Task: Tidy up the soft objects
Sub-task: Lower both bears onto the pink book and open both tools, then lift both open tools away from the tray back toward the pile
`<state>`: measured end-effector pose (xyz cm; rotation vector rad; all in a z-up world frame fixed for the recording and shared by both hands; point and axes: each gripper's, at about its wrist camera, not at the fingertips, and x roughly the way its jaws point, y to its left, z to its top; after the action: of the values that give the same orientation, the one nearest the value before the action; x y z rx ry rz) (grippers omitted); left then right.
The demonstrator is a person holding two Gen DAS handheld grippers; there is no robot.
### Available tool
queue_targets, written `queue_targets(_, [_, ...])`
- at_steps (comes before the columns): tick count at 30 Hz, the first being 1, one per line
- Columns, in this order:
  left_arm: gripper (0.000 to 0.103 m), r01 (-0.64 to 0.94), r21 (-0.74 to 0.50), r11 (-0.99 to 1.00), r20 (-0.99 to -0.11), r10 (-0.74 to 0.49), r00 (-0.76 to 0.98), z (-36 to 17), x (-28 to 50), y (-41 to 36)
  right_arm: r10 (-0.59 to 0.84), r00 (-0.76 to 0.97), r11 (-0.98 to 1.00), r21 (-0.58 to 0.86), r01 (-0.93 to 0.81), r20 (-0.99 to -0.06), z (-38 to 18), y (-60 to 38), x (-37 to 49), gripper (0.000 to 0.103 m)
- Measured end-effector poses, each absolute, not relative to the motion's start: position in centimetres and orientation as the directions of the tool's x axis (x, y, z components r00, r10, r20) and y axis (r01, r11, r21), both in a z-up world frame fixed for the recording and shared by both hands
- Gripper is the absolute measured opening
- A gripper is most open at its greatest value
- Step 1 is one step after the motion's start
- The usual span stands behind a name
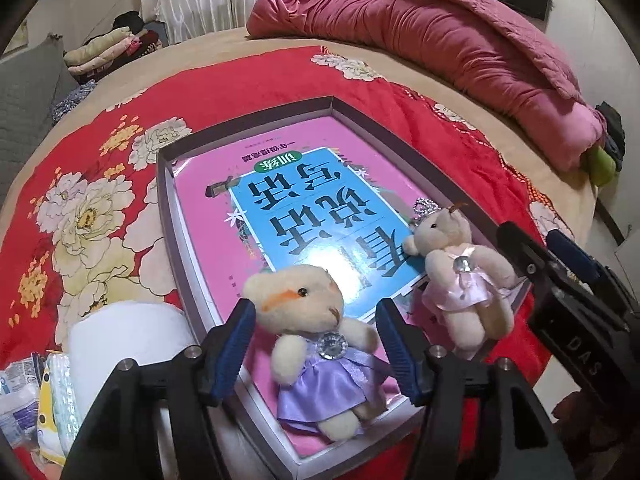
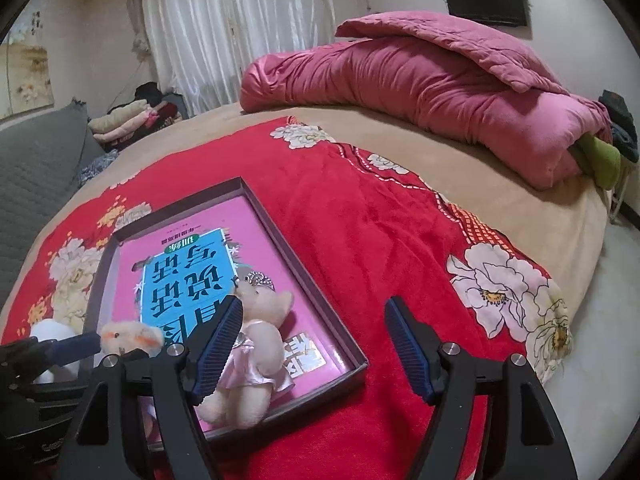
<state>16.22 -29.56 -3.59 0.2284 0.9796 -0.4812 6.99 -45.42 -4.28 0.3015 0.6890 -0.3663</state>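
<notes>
A shallow dark-walled box (image 1: 164, 184) lies on the bed with a pink and blue book (image 1: 304, 208) in it. A cream bear in a purple dress (image 1: 320, 340) lies on the book at the box's near end. It sits between the blue fingers of my left gripper (image 1: 316, 308), which is open, with gaps on both sides. A bear in a pink dress (image 1: 460, 276) with a tiara lies at the box's right wall. In the right wrist view this pink bear (image 2: 256, 344) is beside and partly behind the left finger of my right gripper (image 2: 314, 304). That gripper is open and empty over the box's corner (image 2: 362, 362).
A red floral blanket (image 1: 240, 92) covers the bed under the box. A rolled pink quilt (image 2: 420, 88) lies at the far side. A white roll (image 1: 128, 340) and plastic packets (image 1: 24, 392) sit left of the box. Folded clothes (image 1: 108, 52) are stacked at the back left.
</notes>
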Motion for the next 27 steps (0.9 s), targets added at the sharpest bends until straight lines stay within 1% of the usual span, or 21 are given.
queue_targets(3, [0.062, 0.485, -0.051, 0.873, -0.836, -0.302, 0.457, -3.5, 16.2, -29.4, -0.228, 0.711, 0.894, 0.146, 0.423, -0.665, -4.4, -45.4, 7.1, 0.075])
queue_targets(9, [0.062, 0.488, -0.055, 0.871, -0.831, -0.311, 0.461, -3.3, 15.8, -29.2, -0.23, 0.706, 0.893, 0.144, 0.427, -0.67, -4.5, -45.5, 7.2, 0.075])
queue_targets(12, [0.063, 0.482, -0.093, 0.871, -0.824, -0.339, 0.454, -3.0, 15.5, -28.9, -0.235, 0.704, 0.893, 0.137, 0.429, -0.671, -4.5, -45.4, 7.2, 0.075])
queue_targets(20, [0.063, 0.47, -0.143, 0.871, -0.803, -0.38, 0.46, -1.8, 15.0, -28.1, -0.238, 0.7, 0.893, 0.131, 0.429, -0.673, -4.5, -45.3, 7.3, 0.075])
queue_targets(27, [0.064, 0.467, -0.151, 0.871, -0.78, -0.395, 0.485, -0.5, 13.9, -27.3, -0.24, 0.7, 0.896, 0.123, 0.426, -0.673, -4.5, -45.3, 7.3, 0.075])
